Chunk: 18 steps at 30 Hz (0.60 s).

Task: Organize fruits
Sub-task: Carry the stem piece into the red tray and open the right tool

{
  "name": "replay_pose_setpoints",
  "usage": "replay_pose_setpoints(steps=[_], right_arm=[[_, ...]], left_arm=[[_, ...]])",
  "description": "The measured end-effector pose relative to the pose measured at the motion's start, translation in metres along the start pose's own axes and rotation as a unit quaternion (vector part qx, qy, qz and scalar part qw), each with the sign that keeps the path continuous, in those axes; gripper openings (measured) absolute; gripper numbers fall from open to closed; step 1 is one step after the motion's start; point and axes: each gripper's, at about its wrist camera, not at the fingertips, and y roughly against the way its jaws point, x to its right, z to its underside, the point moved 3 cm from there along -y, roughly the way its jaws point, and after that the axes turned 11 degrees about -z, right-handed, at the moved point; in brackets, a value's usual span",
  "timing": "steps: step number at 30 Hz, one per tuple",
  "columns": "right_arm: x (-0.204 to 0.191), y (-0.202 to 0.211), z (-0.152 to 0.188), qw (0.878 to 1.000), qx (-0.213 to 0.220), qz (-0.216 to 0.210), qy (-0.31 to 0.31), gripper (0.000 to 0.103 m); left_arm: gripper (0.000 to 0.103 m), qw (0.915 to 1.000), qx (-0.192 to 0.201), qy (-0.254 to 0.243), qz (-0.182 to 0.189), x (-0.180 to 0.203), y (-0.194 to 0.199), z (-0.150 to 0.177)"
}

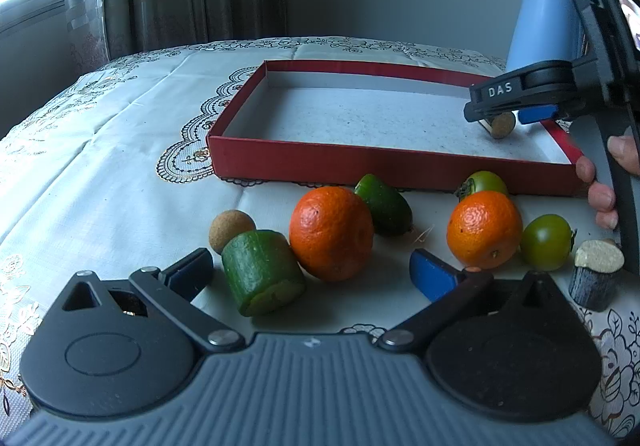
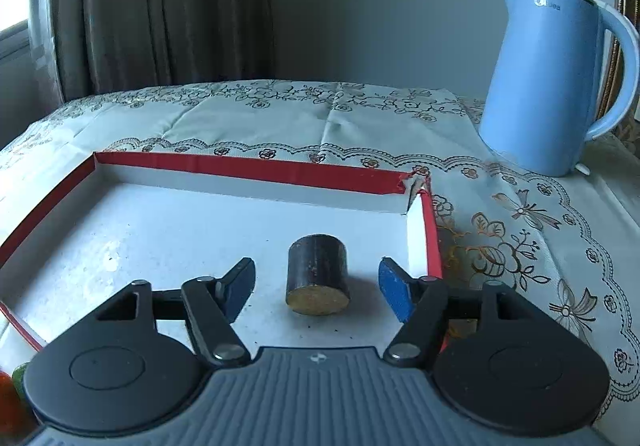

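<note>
Your right gripper (image 2: 318, 282) sits over the red box (image 2: 248, 167), its jaws spread wide on either side of a dark cut cylinder piece (image 2: 318, 274) that lies on the box's white floor, near the box's far right corner. Neither pad touches that piece. From the left wrist view, the same right gripper (image 1: 510, 117) hangs over the right end of the red box (image 1: 360, 161), and the dark cut cylinder piece (image 1: 503, 124) shows its pale round end just below it.

Your left gripper (image 1: 312, 266) is low over the tabletop (image 1: 100, 165) in front of the box, jaws wide and holding nothing. Between and just beyond its fingers lie a cut green cucumber piece (image 1: 262, 272) and the left orange (image 1: 331, 233), touching each other. A tan round fruit (image 1: 232, 230) sits just behind the cucumber piece on its left. A whole small green fruit (image 1: 383, 209) lies behind the left orange, near the box's front wall. The right orange (image 1: 485, 230) sits beyond the blue finger pad (image 1: 434, 274), with one green tomato (image 1: 482, 183) behind it and another green tomato (image 1: 546, 242) beside it on the right. A second dark cut piece (image 1: 597, 274) stands at the tabletop's right side.

A blue kettle (image 2: 556, 81) stands on the tabletop beyond the box's far right corner.
</note>
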Motion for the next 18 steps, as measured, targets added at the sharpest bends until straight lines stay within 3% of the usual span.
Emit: replay_pose_setpoints(steps=[2, 8, 11, 18], right_arm=[[0.003, 0.006, 0.001, 1.000, 0.008, 0.001, -0.006, 0.076], [0.005, 0.036, 0.011, 1.000, 0.026, 0.008, 0.000, 0.077], [0.006, 0.057, 0.026, 0.999, 0.036, 0.011, 0.001, 0.083], [0.024, 0.095, 0.064, 0.996, 0.067, 0.042, -0.027, 0.087]], left_arm=[[0.103, 1.0000, 0.000, 0.000, 0.000, 0.000, 0.000, 0.000], [0.103, 1.0000, 0.000, 0.000, 0.000, 0.000, 0.000, 0.000], [0.103, 1.0000, 0.000, 0.000, 0.000, 0.000, 0.000, 0.000], [0.103, 1.0000, 0.000, 0.001, 0.000, 0.000, 0.000, 0.000]])
